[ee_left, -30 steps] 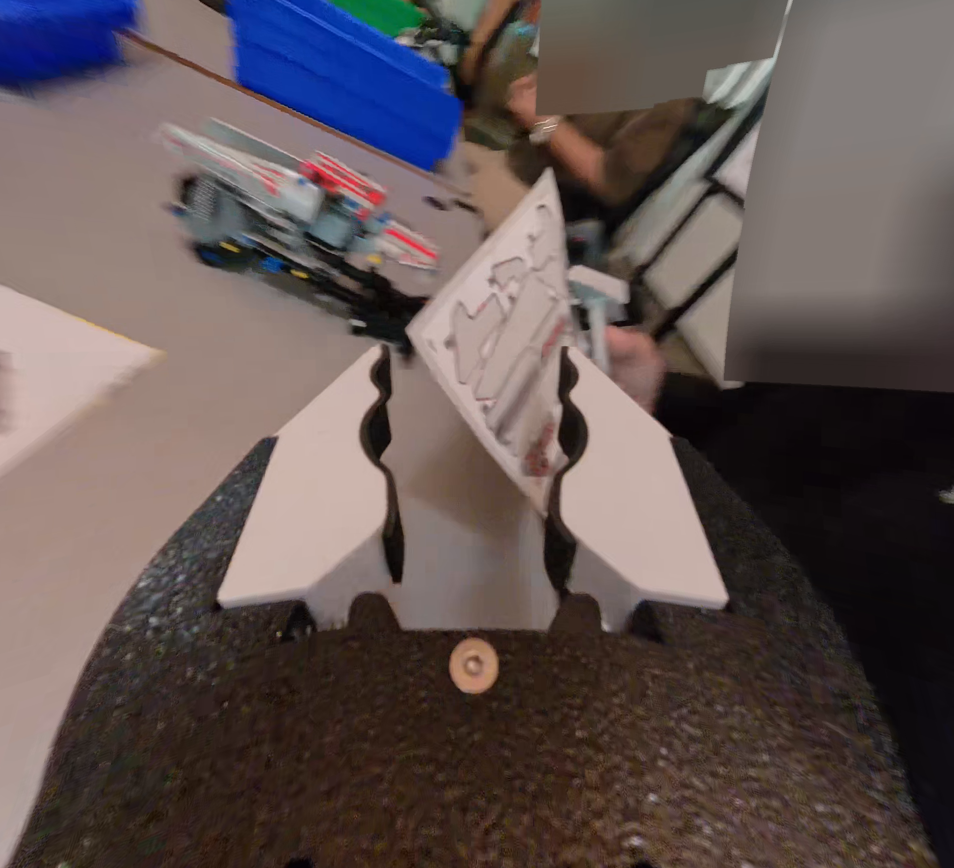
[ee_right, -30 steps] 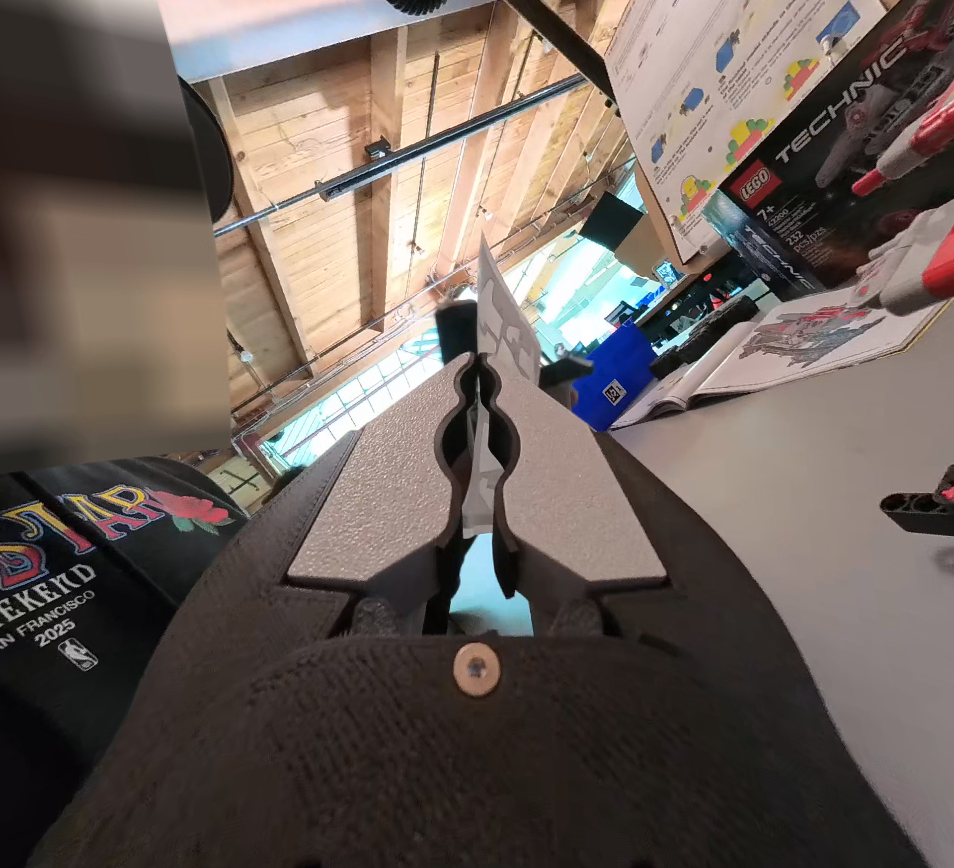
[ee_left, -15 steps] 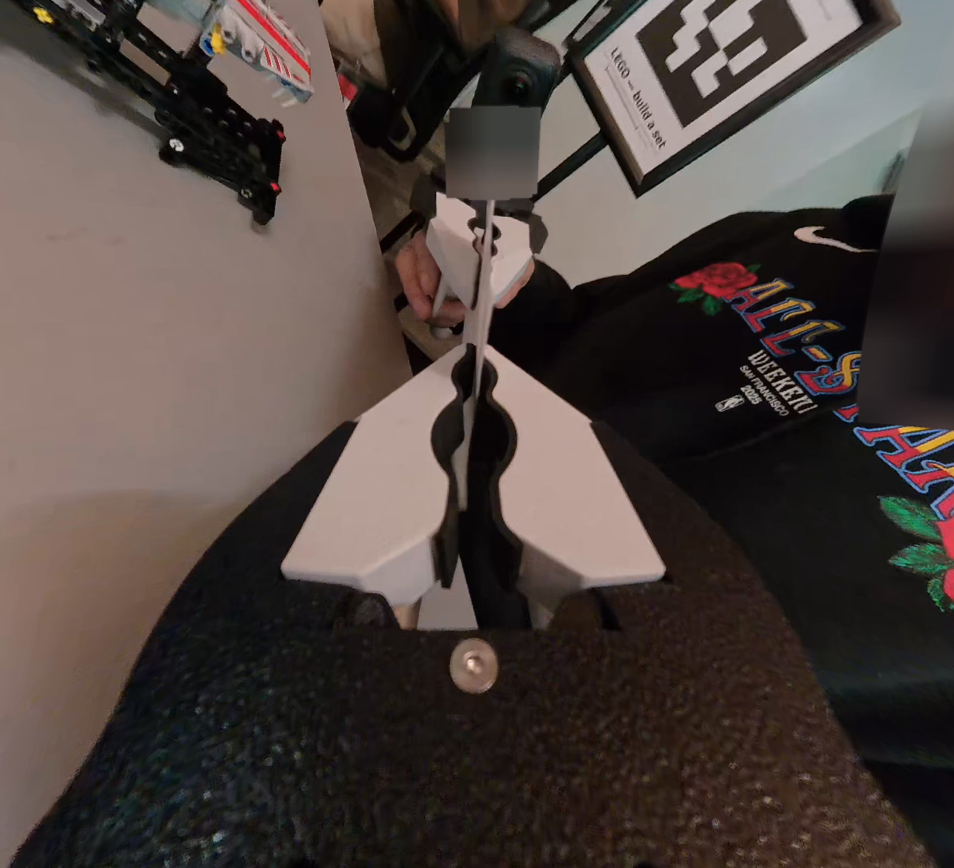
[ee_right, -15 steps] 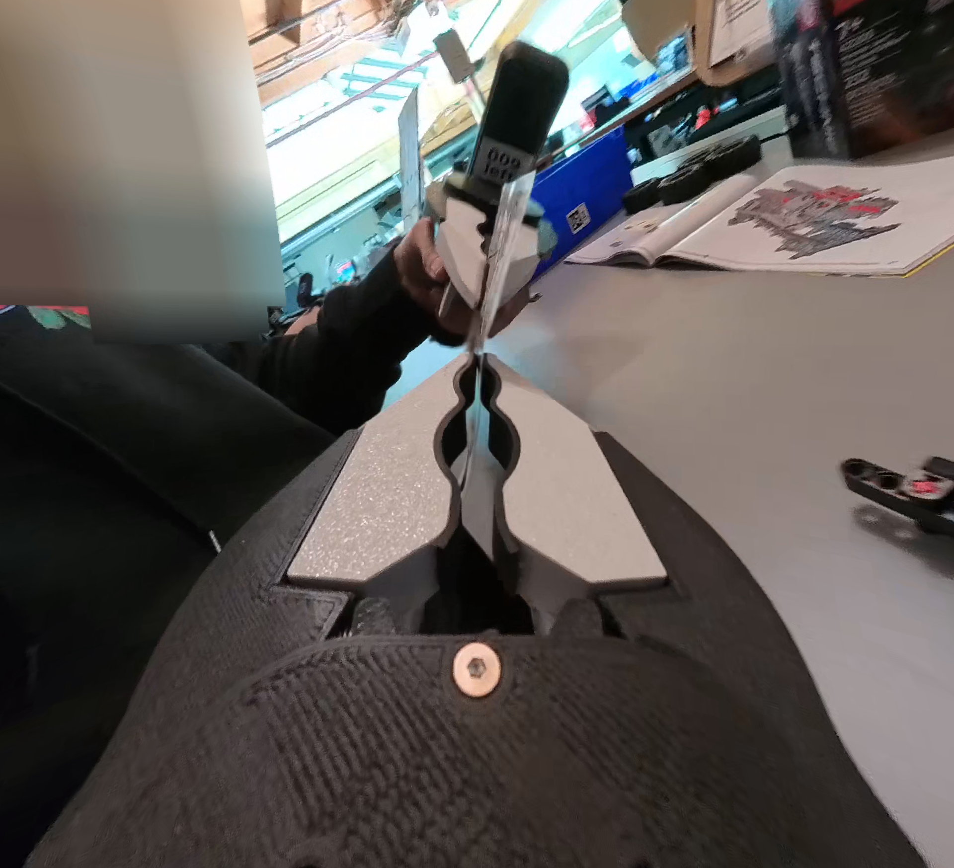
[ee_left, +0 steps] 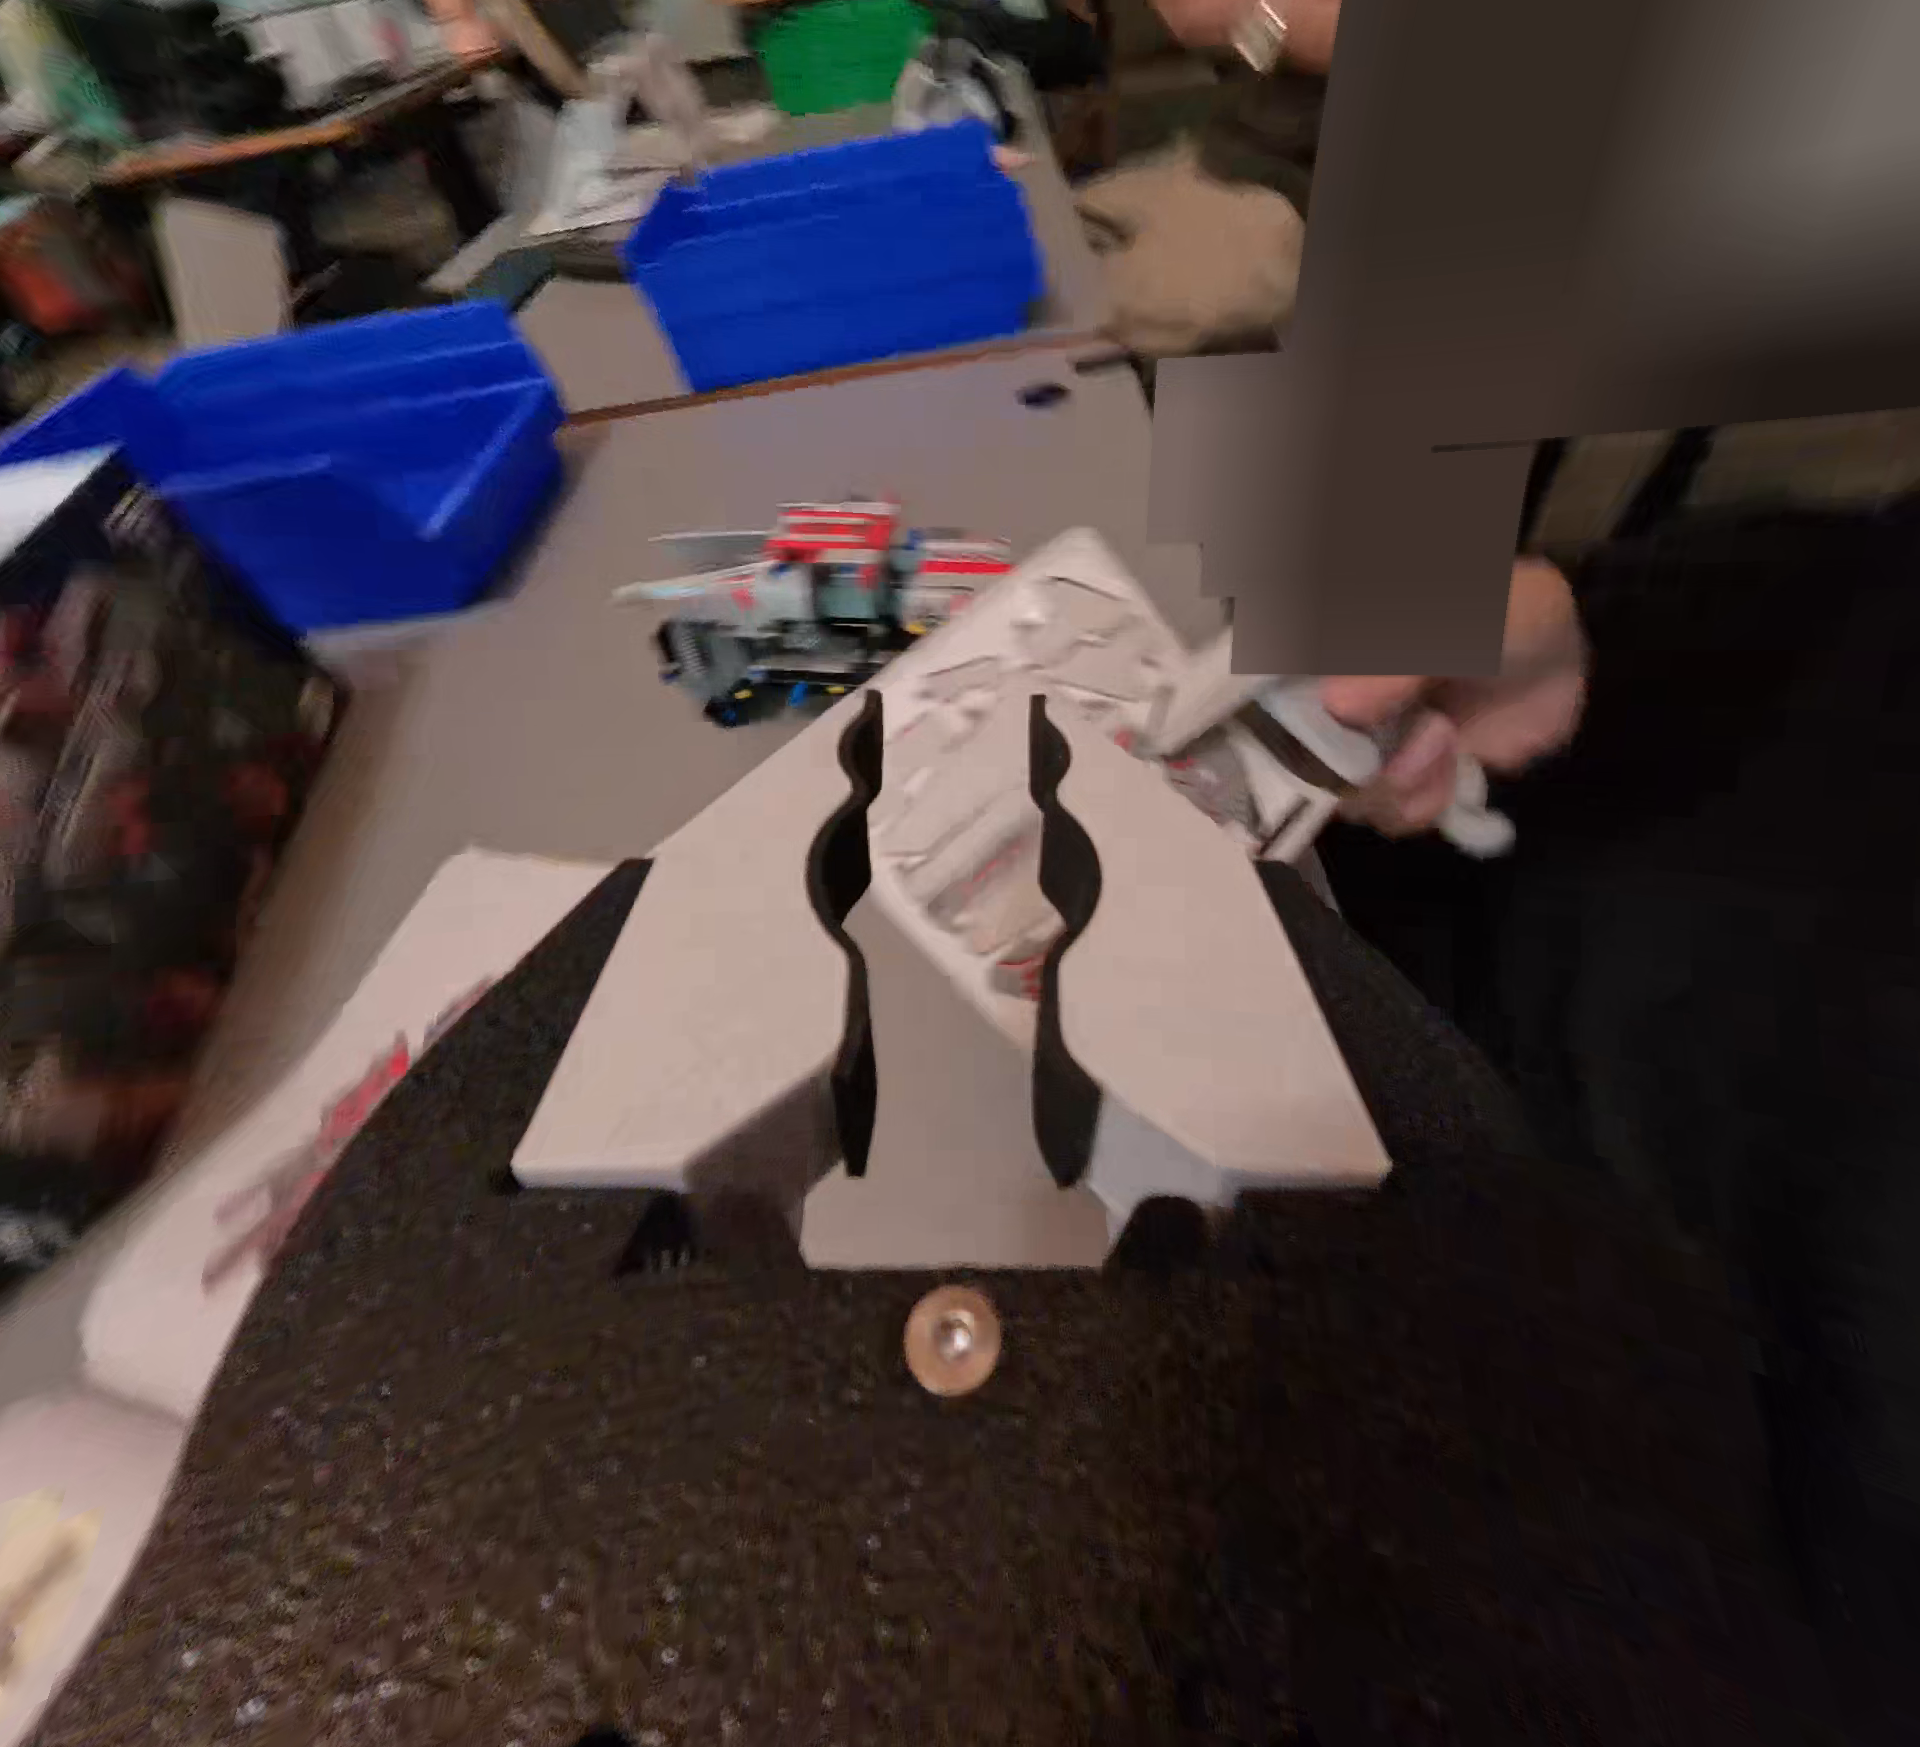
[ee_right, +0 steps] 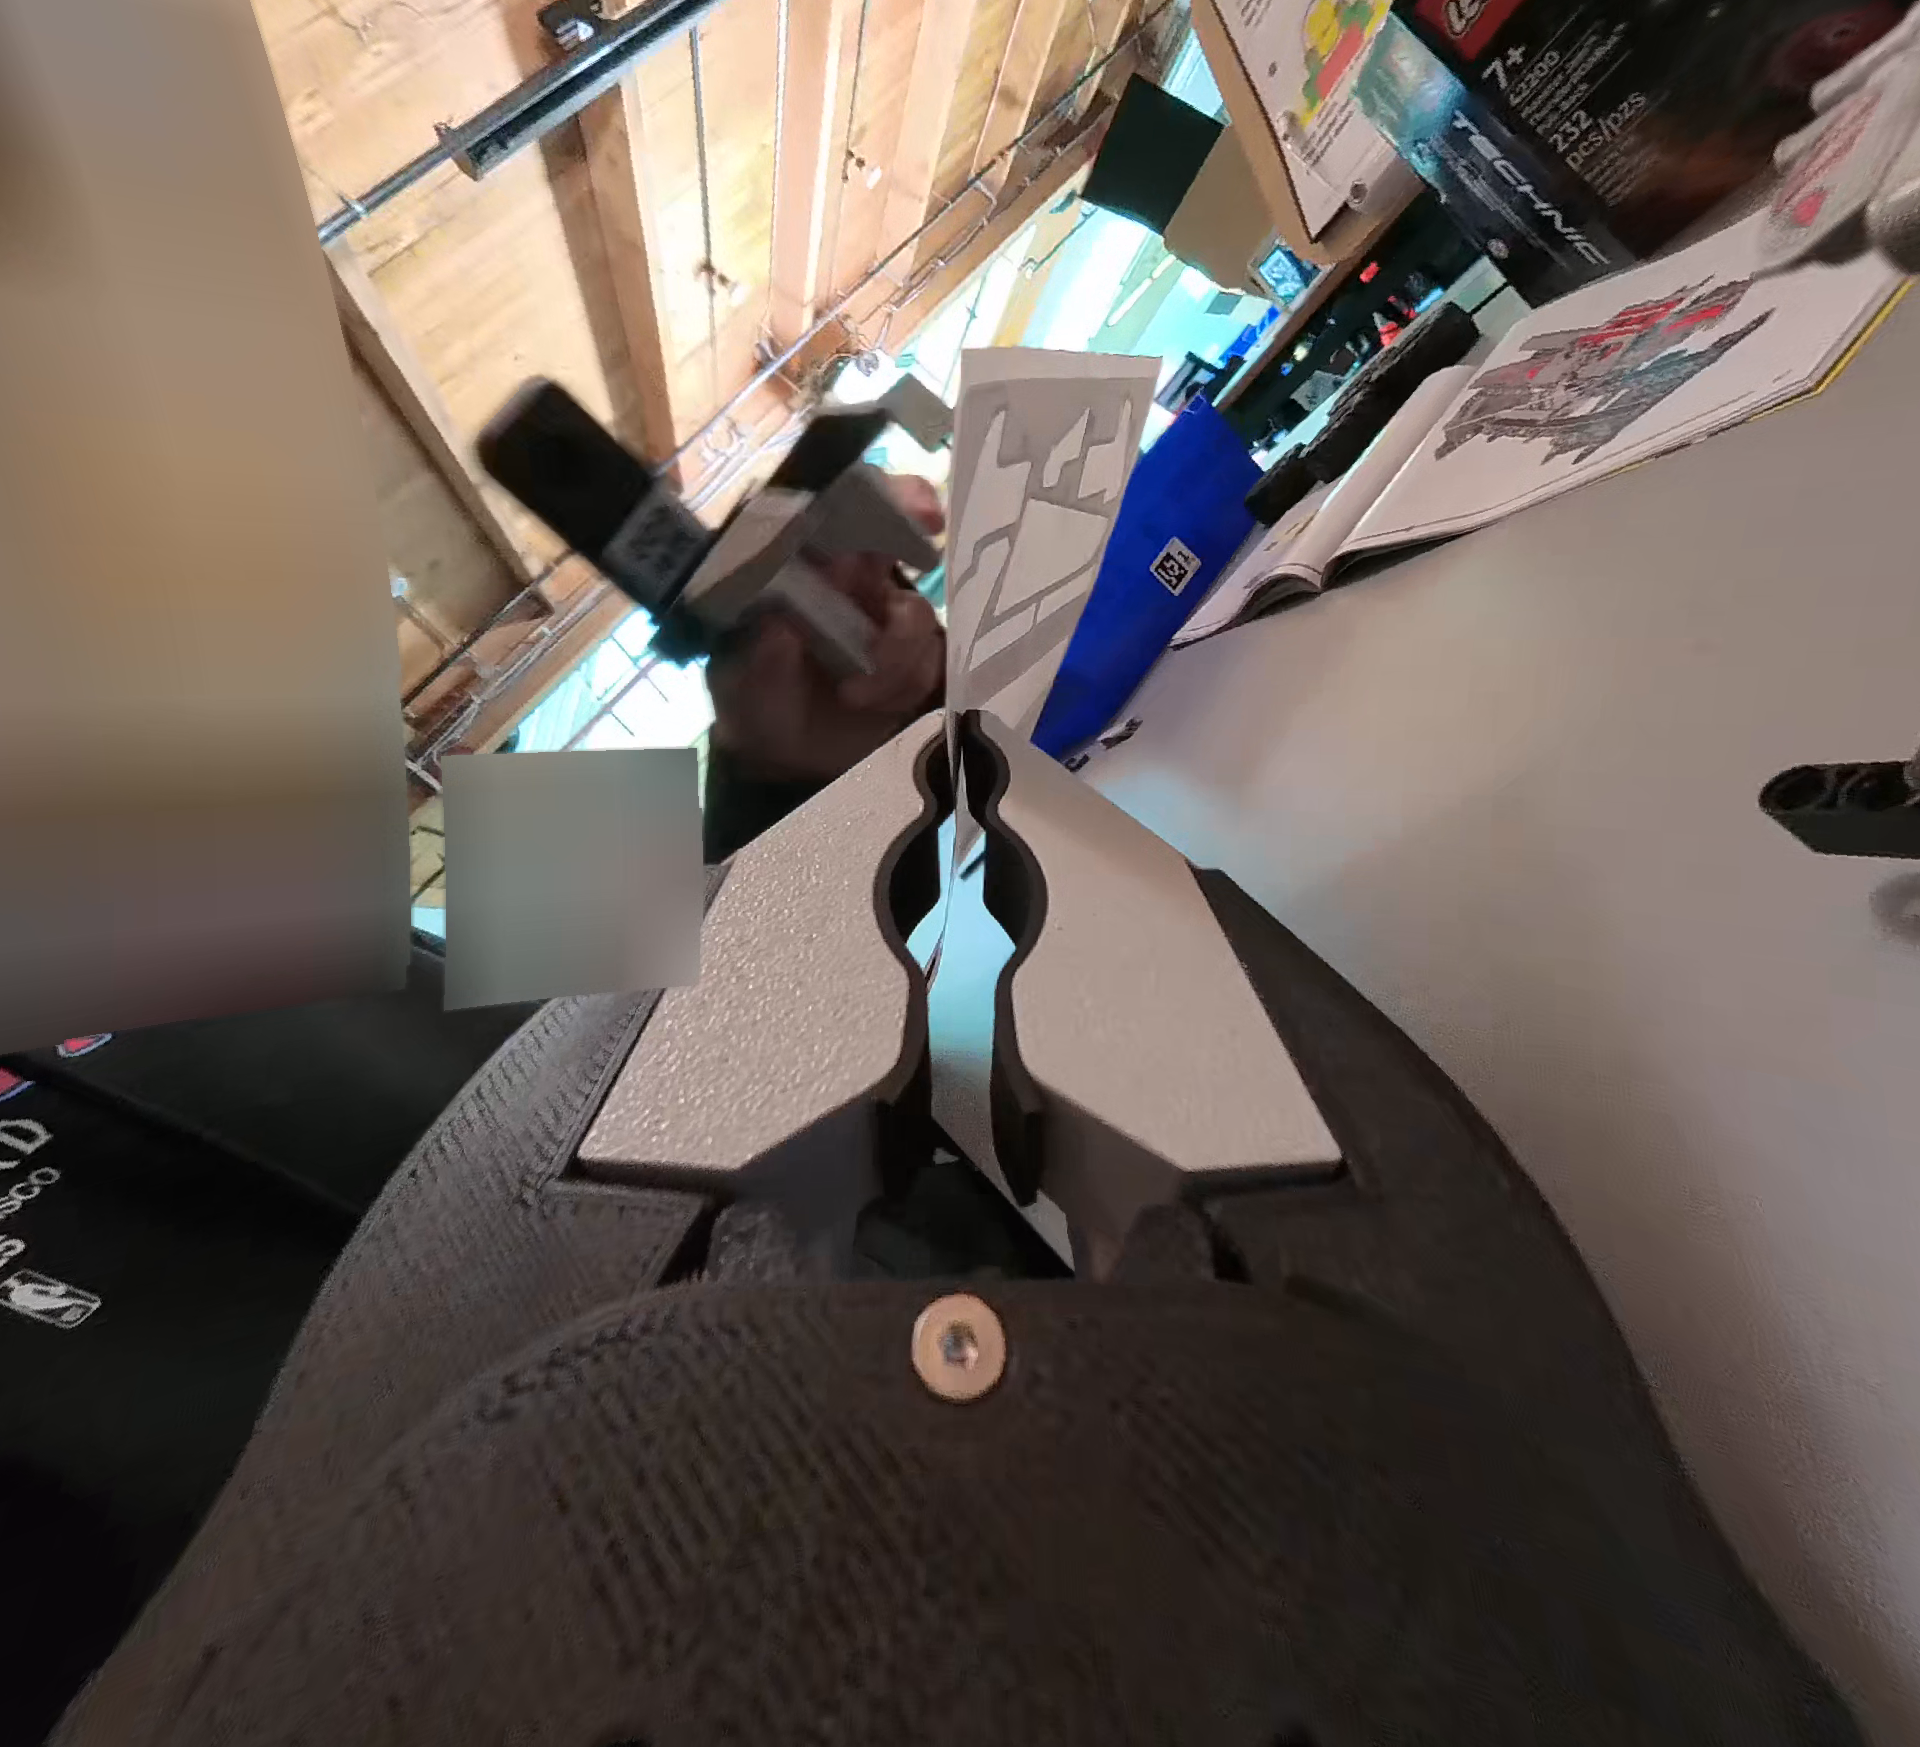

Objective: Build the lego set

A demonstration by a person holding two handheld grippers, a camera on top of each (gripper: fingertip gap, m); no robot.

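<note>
My right gripper [ee_right: 956, 723] is shut on the lower edge of a white sticker sheet [ee_right: 1039, 534] and holds it upright above the table edge. The sheet also shows in the left wrist view [ee_left: 1049, 637], tilted, just past my open left gripper [ee_left: 951, 710], which holds nothing. In the right wrist view the left gripper [ee_right: 883, 596] hangs a little left of the sheet, apart from it. The partly built grey, red and white lego model [ee_left: 810, 617] stands on the grey table [ee_left: 582, 741] beyond. The right gripper [ee_left: 1174, 741] shows blurred at the sheet's right side.
Two blue bins [ee_left: 353, 471] [ee_left: 831, 263] stand at the back of the table. An open instruction booklet [ee_right: 1610, 409] and the dark lego box [ee_right: 1610, 35] lie to the right. A black beam [ee_right: 1839, 804] lies on the table. A person in black sits close. The left gripper's tips are roughly 8 cm from the right gripper's.
Half a second ago my left gripper was shut on the sheet's edge opposite the right gripper. It has let go, opened and drawn back. The right gripper keeps the sheet.
</note>
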